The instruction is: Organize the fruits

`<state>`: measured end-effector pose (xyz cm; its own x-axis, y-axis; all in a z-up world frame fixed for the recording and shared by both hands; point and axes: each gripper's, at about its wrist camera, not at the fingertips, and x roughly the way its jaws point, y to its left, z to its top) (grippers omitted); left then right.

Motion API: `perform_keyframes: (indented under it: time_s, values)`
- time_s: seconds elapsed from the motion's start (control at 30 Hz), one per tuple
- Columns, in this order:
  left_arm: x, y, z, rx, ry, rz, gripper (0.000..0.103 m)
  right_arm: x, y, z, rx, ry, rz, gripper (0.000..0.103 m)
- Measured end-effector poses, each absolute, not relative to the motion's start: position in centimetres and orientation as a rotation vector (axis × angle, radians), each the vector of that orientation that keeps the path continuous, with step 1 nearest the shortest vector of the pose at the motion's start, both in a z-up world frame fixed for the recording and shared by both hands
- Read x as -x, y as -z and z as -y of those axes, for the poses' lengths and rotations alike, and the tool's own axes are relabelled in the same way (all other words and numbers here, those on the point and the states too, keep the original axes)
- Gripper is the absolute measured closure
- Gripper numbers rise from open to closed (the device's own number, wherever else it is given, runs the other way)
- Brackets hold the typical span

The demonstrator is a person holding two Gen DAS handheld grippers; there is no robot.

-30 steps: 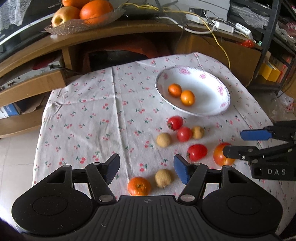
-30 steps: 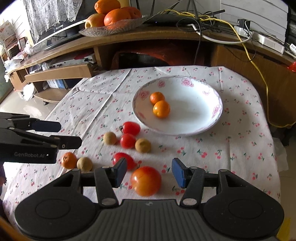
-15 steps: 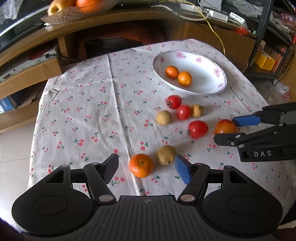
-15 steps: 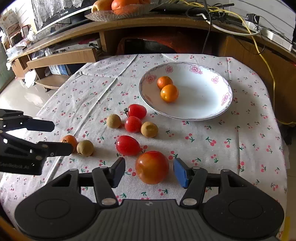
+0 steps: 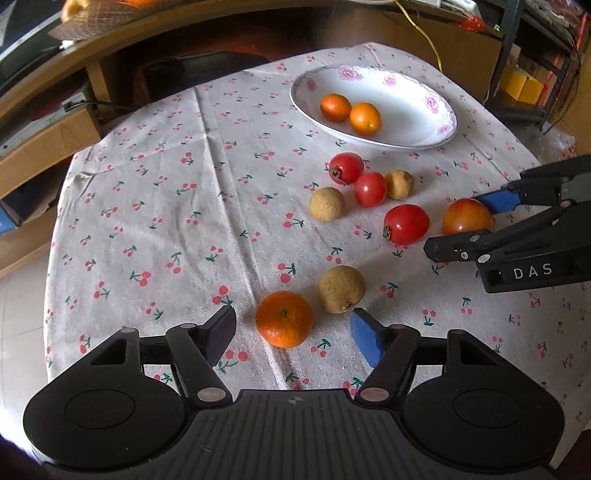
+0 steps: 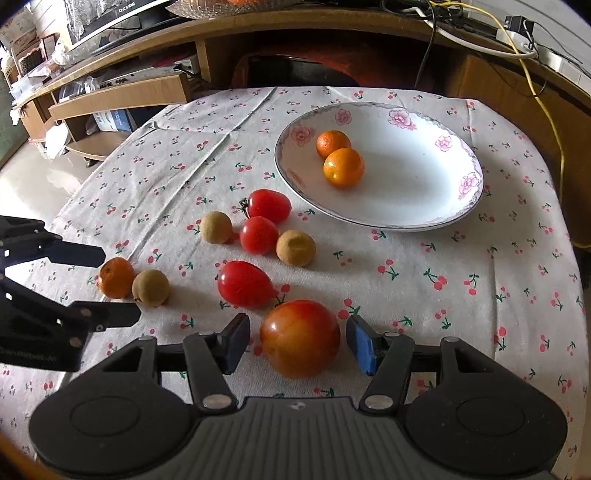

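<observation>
Both tongs gape unclenched: left (image 5: 293, 330) straddles mandarin (image 5: 283, 319), right (image 6: 297, 339) straddles tomato (image 6: 300, 338).

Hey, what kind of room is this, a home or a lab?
Probably a home living room: a round table under a cherry-print tablecloth, a flowered white china bowl, a long wooden media shelf with trailing cables.
</observation>
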<state>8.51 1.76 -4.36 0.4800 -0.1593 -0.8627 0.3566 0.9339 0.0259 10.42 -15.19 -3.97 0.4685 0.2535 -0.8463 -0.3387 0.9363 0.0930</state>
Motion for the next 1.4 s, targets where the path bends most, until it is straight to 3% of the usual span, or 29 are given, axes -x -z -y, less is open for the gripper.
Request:
perform_keyframes:
  time_s: [0.17,0.33,0.63,1.4]
  values:
    - [-8.3,4.3,-1.6,-0.214,0.351,-1.029,0.038,-10.5,4.0,15.0,0.096,-0.37,-1.022,0.049]
    - [-8.5,4.2,-1.7,-0.202,0.354,-1.029,0.046,-10.8,3.9,15.4,0.078,-0.355,-1.022,0.06]
    - [-8.5,4.0,-2.0,-0.186,0.346,-1.042,0.061,-10.9,3.9,15.3,0.067,-0.351,-1.024,0.062]
    - [-4.9,3.9,0.3,-0.23,0.389,-1.053,0.059,-5.3,3.0,15.7,0.121,-0.336,-1.052,0.062]
